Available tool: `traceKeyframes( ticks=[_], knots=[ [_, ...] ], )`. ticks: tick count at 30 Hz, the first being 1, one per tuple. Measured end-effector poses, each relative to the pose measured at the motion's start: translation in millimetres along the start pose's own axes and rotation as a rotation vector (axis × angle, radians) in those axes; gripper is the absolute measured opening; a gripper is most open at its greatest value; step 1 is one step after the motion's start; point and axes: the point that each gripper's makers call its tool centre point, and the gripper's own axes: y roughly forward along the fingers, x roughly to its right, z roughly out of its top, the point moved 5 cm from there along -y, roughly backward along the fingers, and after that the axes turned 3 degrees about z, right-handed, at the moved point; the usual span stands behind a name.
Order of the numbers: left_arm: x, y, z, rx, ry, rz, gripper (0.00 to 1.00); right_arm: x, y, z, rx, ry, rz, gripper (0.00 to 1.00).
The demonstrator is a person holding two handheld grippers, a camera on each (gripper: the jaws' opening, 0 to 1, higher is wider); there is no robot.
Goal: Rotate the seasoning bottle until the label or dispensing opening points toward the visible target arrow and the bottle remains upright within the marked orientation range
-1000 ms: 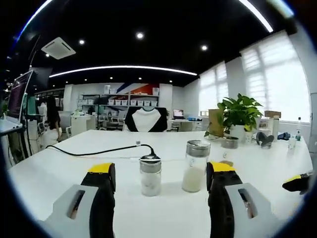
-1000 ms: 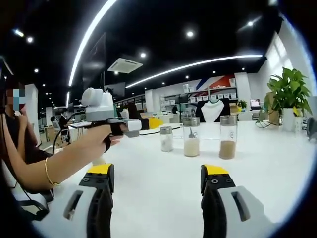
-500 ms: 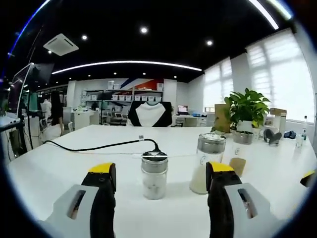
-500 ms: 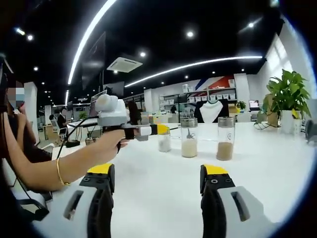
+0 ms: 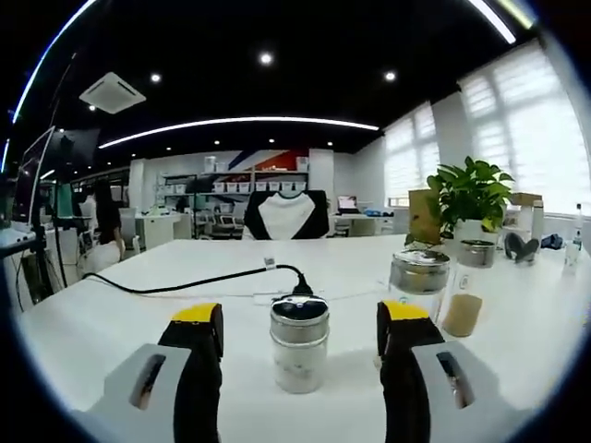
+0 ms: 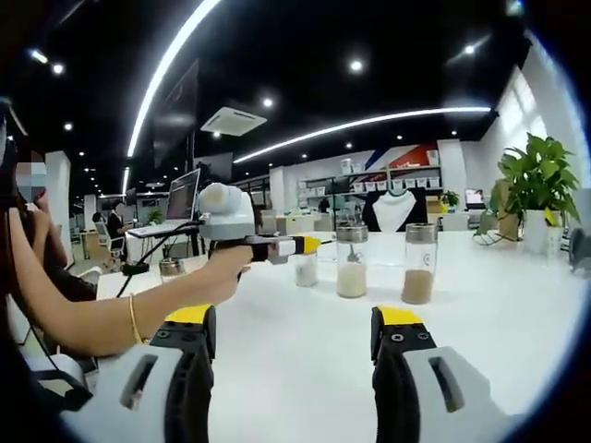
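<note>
Lining up on the little shaker, not grabbed yet

Left gripper [image 5: 301,337] has its jaws wide with the small seasoning bottle [image 5: 299,343] standing upright right between them on the white surface [image 5: 120,318], nothing touching. Two taller jars, [image 5: 417,286] and [image 5: 461,288], sit off to the right; right gripper [image 6: 293,346] hangs back, also wide. I'd say next is closing gently and twisting. Can't spot any arrow.

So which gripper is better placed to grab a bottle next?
Left. The left gripper is open with the small bottle standing between its jaws; the right gripper is well short of the bottles.
</note>
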Motion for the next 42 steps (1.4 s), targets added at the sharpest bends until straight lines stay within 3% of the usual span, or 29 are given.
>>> traceKeyframes(
  ticks=[10,13,17,25,30,34,36,42],
  knots=[
    [-0.5,13.8,-17.1,-0.028,-0.014,0.018,0.64,5.1,-1.3,-0.8,-0.007,-0.004,-0.013,0.67],
    [1.3,14.3,-17.1,-0.016,0.031,0.039,0.58,6.9,-1.0,-2.1,-0.013,-0.009,-0.018,0.67],
    [1.1,18.9,-13.9,0.002,0.012,0.042,0.57,8.0,-0.1,-2.5,-0.017,-0.015,-0.020,0.66],
    [-4.1,30.1,-21.0,-0.034,-0.031,0.033,0.56,14.1,0.2,-1.4,-0.015,-0.017,-0.029,0.64],
    [-2.6,32.6,-28.1,-0.055,-0.041,-0.011,0.50,15.0,1.1,-2.2,-0.018,-0.028,-0.029,0.63],
    [0.2,34.9,-27.2,-0.042,-0.055,-0.030,0.49,14.5,1.2,-8.3,-0.030,-0.029,-0.036,0.63],
    [1.4,36.9,-25.4,-0.029,-0.022,-0.059,0.45,14.0,0.4,-10.8,-0.032,-0.021,-0.038,0.63],
    [0.1,37.7,-29.5,-0.042,-0.045,-0.058,0.39,15.6,1.3,-14.4,-0.034,-0.007,-0.040,0.62]
  ],
)
